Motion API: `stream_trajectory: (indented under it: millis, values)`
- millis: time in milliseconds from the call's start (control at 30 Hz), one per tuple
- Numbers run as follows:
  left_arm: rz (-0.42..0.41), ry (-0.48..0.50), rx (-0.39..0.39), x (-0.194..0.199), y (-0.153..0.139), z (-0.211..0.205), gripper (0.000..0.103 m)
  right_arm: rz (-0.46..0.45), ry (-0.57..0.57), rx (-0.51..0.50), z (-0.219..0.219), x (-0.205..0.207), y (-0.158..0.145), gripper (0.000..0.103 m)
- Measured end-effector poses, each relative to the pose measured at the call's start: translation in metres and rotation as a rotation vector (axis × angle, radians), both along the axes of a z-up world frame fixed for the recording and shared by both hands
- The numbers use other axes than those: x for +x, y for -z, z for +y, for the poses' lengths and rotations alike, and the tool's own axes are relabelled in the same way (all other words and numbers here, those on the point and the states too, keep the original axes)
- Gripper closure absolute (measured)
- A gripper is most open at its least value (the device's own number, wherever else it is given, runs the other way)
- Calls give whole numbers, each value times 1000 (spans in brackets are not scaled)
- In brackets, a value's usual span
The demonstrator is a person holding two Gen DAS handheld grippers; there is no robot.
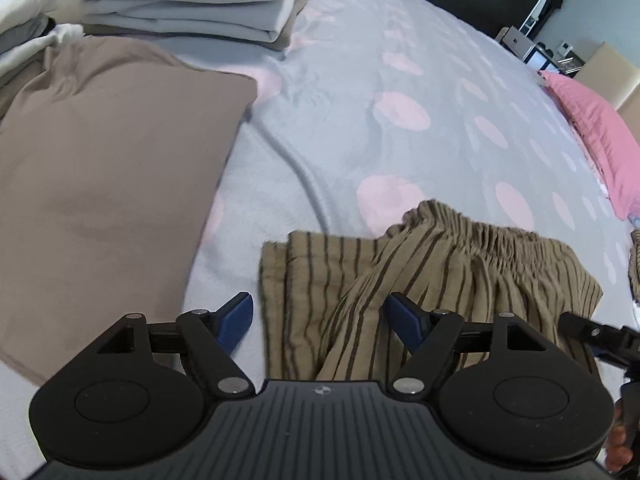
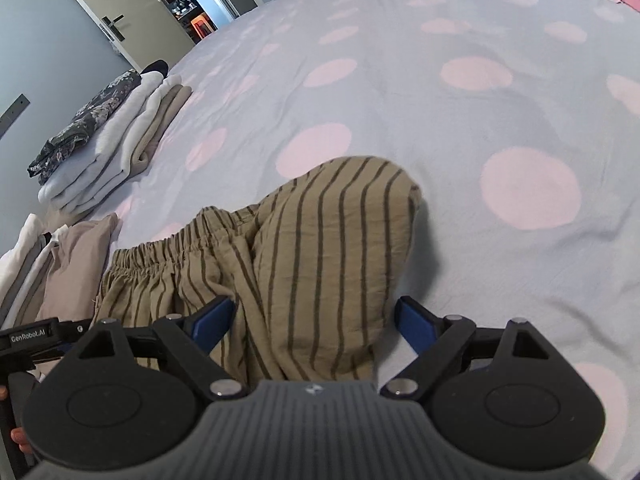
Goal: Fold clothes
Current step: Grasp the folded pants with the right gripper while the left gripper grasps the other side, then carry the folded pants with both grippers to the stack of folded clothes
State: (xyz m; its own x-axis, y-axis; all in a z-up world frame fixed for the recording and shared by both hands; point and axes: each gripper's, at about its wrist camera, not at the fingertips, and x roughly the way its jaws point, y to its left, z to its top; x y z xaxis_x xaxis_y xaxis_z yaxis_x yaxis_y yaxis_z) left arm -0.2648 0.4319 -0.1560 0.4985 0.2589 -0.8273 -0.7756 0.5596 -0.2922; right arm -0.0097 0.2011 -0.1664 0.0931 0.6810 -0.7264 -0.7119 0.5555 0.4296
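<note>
while my left gripper [image 1: 318,318] hovers with blue jaws spread over the near edge of the striped trousers [image 1: 420,280], my right gripper [image 2: 314,322] is likewise spread wide, a bulging trouser leg lying between its fingers. the trousers lie on the polka-dot bedspread [image 1: 360,92]. left sits a folded taupe garment [image 1: 100,168]; farther off, a stack of grey folded clothes [image 1: 188,4].

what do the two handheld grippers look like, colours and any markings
Both the left gripper and right gripper look alike: black linkage arms with silver pivot pins, round black discs either side, a ribbed grey body with a small emblem, and blue pads inside the jaws. The left one's side reads GenRobot.AI.
</note>
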Motion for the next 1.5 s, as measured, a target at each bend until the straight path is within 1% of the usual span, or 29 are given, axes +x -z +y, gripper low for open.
stream_trajectory:
  millis: [100, 133, 167, 200, 233, 267, 300, 333, 367, 400, 433, 467, 533, 733, 867, 1033, 1300, 1500]
  values:
    - [9, 16, 16, 6, 2, -1, 35, -46, -31, -2, 8, -6, 0, 13]
    - [14, 23, 25, 8, 2, -2, 38, -59, -42, -3, 10, -8, -1, 16]
    - [17, 33, 37, 9, 3, -3, 40, -69, -52, -3, 11, -10, -1, 24]
    - [17, 40, 46, 10, 2, -4, 46, -80, -63, -4, 12, -12, -2, 29]
    - [14, 48, 49, 11, 2, -5, 54, -90, -73, -4, 13, -14, -3, 38]
    - [6, 56, 47, 11, 2, -6, 59, -100, -83, -5, 14, -17, -4, 45]
    - [-3, 66, 44, 12, 1, -6, 69, -111, -93, -5, 15, -19, -5, 48]
    - [-13, 79, 38, 13, 1, -7, 79, -121, -103, -6, 16, -21, -6, 57]
    - [-16, 93, 39, 15, 0, -8, 80, -131, -114, -7, 17, -23, -6, 68]
    - [-7, 102, 54, 17, -2, -11, 82, -142, -124, -7, 18, -25, -7, 73]
    - [2, 110, 71, 18, -3, -13, 86, -152, -134, -8, 19, -28, -8, 79]
    - [7, 117, 85, 19, -5, -15, 88, -163, -141, -7, 19, -30, -9, 81]
    - [6, 119, 100, 18, -10, -18, 92, -182, -148, -2, 18, -34, -13, 85]
    - [-25, 109, 143, 12, -28, -24, 95, -215, -136, 28, 15, -40, -28, 87]
    - [-51, 114, 180, 9, -41, -30, 96, -243, -128, 51, 12, -44, -40, 87]
    - [-64, 109, 229, 3, -55, -37, 96, -280, -128, 85, 10, -53, -57, 87]
    - [-114, 67, 248, -19, -76, -41, 96, -314, -139, 120, 9, -66, -76, 87]
    - [-111, 62, 284, -33, -89, -47, 97, -346, -170, 129, 10, -81, -85, 88]
